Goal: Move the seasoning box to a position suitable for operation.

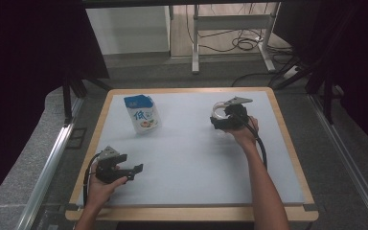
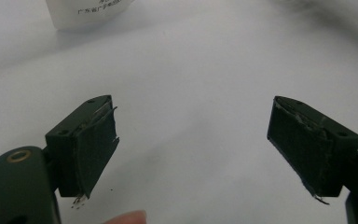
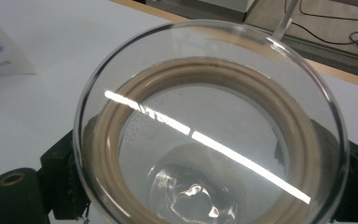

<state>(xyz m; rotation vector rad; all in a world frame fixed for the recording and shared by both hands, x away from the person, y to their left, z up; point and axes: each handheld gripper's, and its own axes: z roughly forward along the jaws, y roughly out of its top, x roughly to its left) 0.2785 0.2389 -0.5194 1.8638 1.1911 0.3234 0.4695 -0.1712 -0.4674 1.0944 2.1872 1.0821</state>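
At the near left of the table (image 1: pixel 287 143), the left gripper (image 1: pixel 133 171) rests in the person's left hand (image 1: pixel 100 189) with its jaws spread wide over bare surface. Farther back stands a blue-and-white milk carton (image 1: pixel 142 114). Toward the right, the right gripper (image 1: pixel 219 119) is clamped on a clear glass lid (image 3: pixel 209 135) with a beige seal ring, held just above the tabletop.

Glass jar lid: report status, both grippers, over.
Right gripper shut on glass jar lid, far right of table. Left gripper open, empty, near left edge. Milk carton stands apart at far left; nothing between.
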